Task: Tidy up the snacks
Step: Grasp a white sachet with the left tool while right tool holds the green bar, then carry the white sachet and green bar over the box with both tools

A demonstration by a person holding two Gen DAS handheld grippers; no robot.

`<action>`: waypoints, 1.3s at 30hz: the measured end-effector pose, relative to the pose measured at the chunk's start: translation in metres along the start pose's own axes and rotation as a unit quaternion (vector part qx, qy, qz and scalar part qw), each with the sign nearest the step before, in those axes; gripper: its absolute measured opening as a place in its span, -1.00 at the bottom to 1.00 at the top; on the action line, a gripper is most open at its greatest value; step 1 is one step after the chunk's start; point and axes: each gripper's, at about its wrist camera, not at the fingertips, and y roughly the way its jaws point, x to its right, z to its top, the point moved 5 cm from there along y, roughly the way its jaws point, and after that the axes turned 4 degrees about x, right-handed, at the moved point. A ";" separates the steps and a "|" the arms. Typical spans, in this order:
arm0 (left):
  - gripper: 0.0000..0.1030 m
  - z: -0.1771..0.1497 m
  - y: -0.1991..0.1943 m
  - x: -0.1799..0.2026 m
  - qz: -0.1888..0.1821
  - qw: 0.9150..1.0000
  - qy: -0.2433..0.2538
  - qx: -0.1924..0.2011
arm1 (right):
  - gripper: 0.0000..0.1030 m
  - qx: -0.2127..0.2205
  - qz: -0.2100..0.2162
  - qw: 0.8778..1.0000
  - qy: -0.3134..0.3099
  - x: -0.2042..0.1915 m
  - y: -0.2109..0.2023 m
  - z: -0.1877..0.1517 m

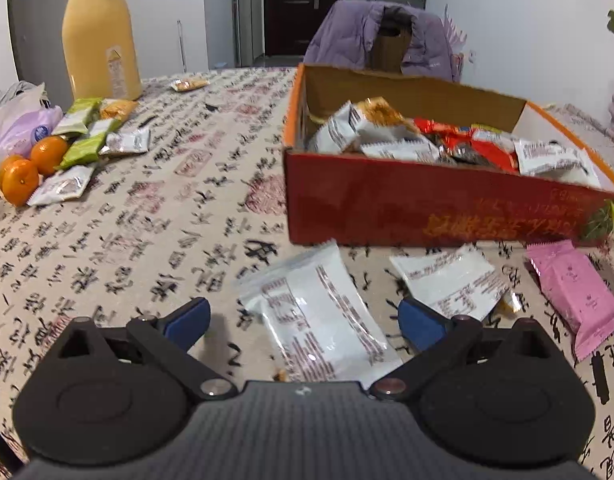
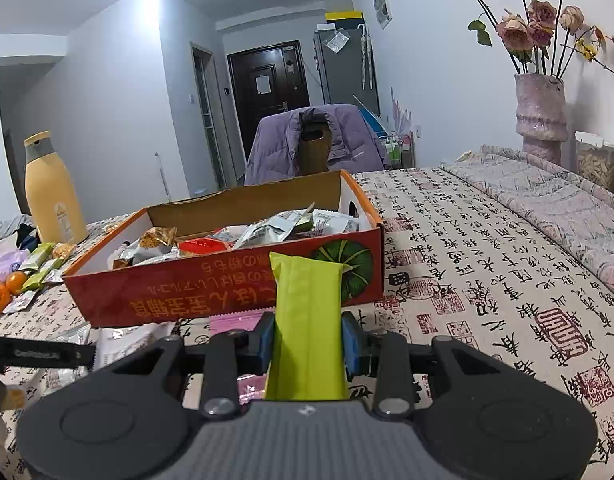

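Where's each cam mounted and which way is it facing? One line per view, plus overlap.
Left wrist: on the left hand-held gripper, angled down at a white snack packet on the tablecloth before the red box; both fingers show, spread wide.
Right wrist: on the right hand-held gripper, facing the red box; its fingers clamp a green snack packet.
Shared: the box, the yellow bottle, the oranges, the purple jacket on the chair.

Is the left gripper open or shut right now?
Open. The left gripper has its blue pads wide apart on either side of a white snack packet lying on the tablecloth, not squeezing it.
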 end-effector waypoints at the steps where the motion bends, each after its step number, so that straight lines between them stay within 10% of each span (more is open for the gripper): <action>1: 0.89 -0.002 0.000 0.001 0.001 1.000 0.002 0.000 | -0.35 0.000 0.001 1.000 0.000 0.000 0.000 0.000; 9: -0.17 -0.004 -0.015 0.010 -0.026 0.999 0.025 0.019 | -0.35 0.002 0.005 1.000 -0.003 -0.002 -0.002 -0.001; 39: -0.19 0.076 -0.063 0.028 -0.075 0.986 0.028 0.146 | -0.35 0.065 0.035 0.996 -0.057 -0.035 0.012 0.070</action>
